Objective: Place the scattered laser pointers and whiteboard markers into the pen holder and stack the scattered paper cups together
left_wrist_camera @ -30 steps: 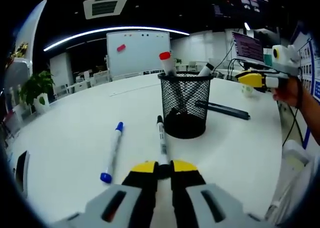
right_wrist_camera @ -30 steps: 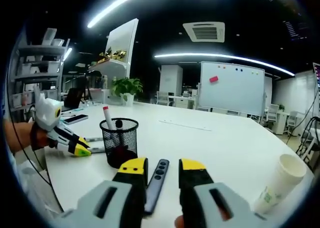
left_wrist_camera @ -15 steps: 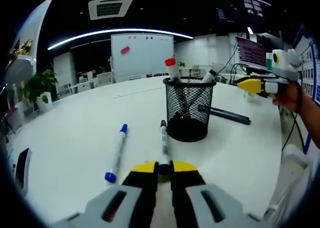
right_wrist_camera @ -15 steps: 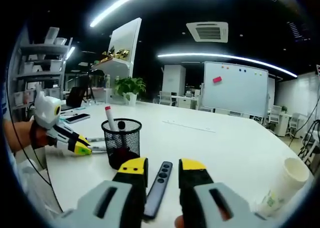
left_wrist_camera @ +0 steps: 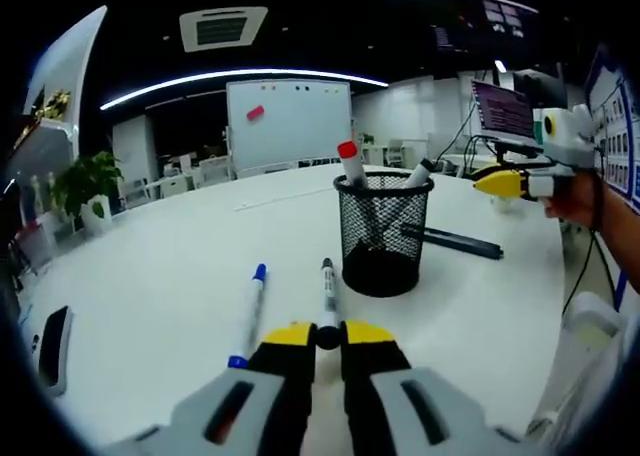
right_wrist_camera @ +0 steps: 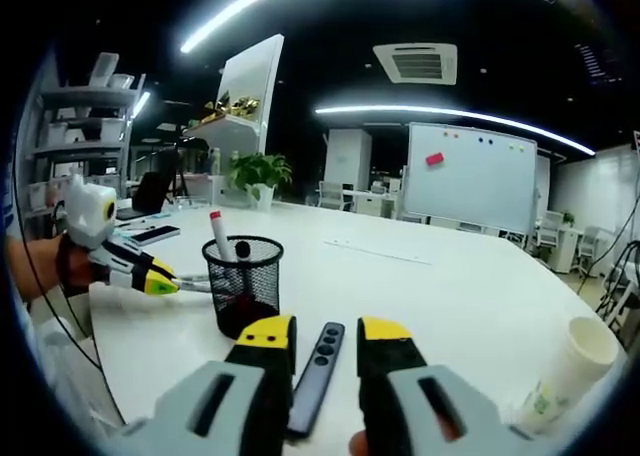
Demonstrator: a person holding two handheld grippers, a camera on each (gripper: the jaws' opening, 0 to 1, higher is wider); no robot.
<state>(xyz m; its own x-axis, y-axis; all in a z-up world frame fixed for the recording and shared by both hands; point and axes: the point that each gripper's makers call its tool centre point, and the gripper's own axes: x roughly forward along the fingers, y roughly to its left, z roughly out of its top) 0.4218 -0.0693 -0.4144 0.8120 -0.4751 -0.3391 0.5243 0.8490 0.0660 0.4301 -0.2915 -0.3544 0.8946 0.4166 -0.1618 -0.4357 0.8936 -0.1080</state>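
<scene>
A: We note a smooth white table (left_wrist_camera: 150, 276) in an office, with a whiteboard (left_wrist_camera: 288, 113) at 12.

B: Left gripper (left_wrist_camera: 327, 337) clenches a black marker (left_wrist_camera: 326, 294); the mesh pen holder (left_wrist_camera: 378, 231) is at 1. Right gripper (right_wrist_camera: 324, 338) hangs released over a slim laser pointer (right_wrist_camera: 315, 368).

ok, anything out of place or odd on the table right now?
Nothing damaged or spilled. Loose items remain outside the mesh pen holder: a blue-capped marker lying flat on the table, a black laser pointer between the right hand-held gripper jaws, and a paper cup standing tilted. The left hand-held gripper grips a black marker.
</scene>
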